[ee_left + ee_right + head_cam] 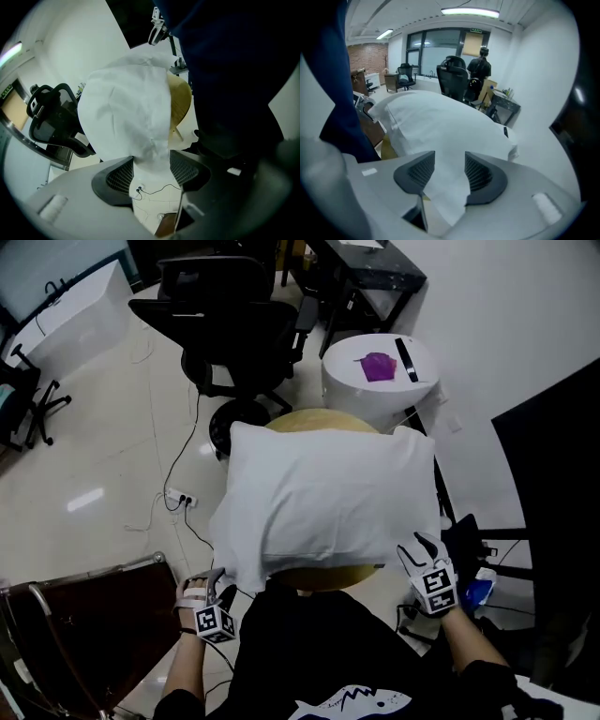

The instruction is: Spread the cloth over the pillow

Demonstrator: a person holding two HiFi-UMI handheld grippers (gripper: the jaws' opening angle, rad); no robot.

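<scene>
White fabric cloth (pixel 328 502) over round wooden bench (pixel 323 420), left tool (pixel 217 585) at 7 o'clock, right tool (pixel 419 549) at 5 o'clock, both jaws apart around cloth corners

- Draped cloth (pixel 328 502) bulks over the round table (pixel 319 577), leaving only its rim bare.
- Left: open floor (pixel 103 456), crossed by a cable and a power strip (pixel 178 498).
- Far side: office chair (pixel 230 324) and white round stand (pixel 375 409) crowd the table edge.
- Right: dark panel (pixel 553 474) close by; passage narrow.

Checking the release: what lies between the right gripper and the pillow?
Only the white cloth: its corner lies in the gap between the right gripper's parted jaws, as the right gripper view shows.
</scene>
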